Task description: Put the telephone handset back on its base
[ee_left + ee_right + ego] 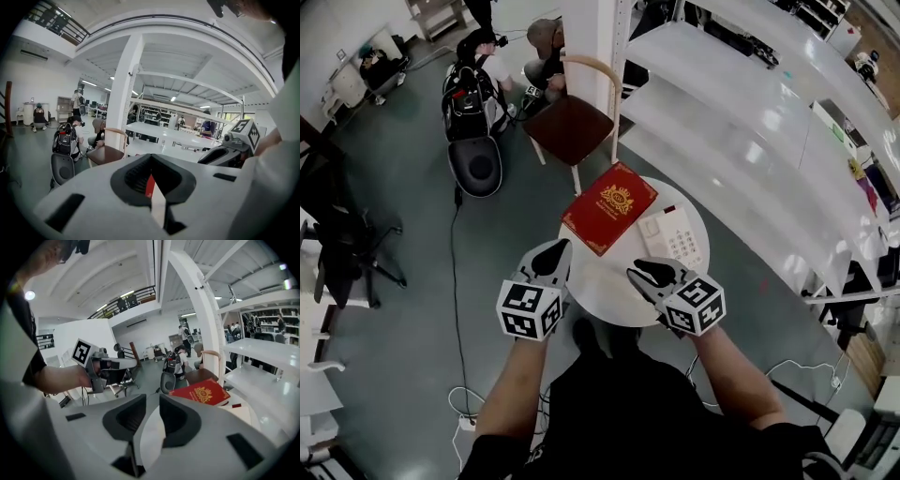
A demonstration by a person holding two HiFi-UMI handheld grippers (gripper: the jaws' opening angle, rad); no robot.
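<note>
Telephone [673,237]: white plastic, boxy, on right part of round white table [600,286]; keypad visible in head view only. L to R: left gripper [553,251] over table's left edge, jaws together, empty. Red book [609,206], flat rect w/ gold crest, just beside phone. Right gripper [651,272] near phone, jaws slightly apart, nothing btwn.

I see a red book [609,206] with a gold crest on the white table [600,283], beside a white telephone [672,237] (one small red mark near its top). The left gripper [551,255] and right gripper [652,272] are grey and black, with black-and-white square-patterned cubes. The chair seat [572,129] is brown.
</note>
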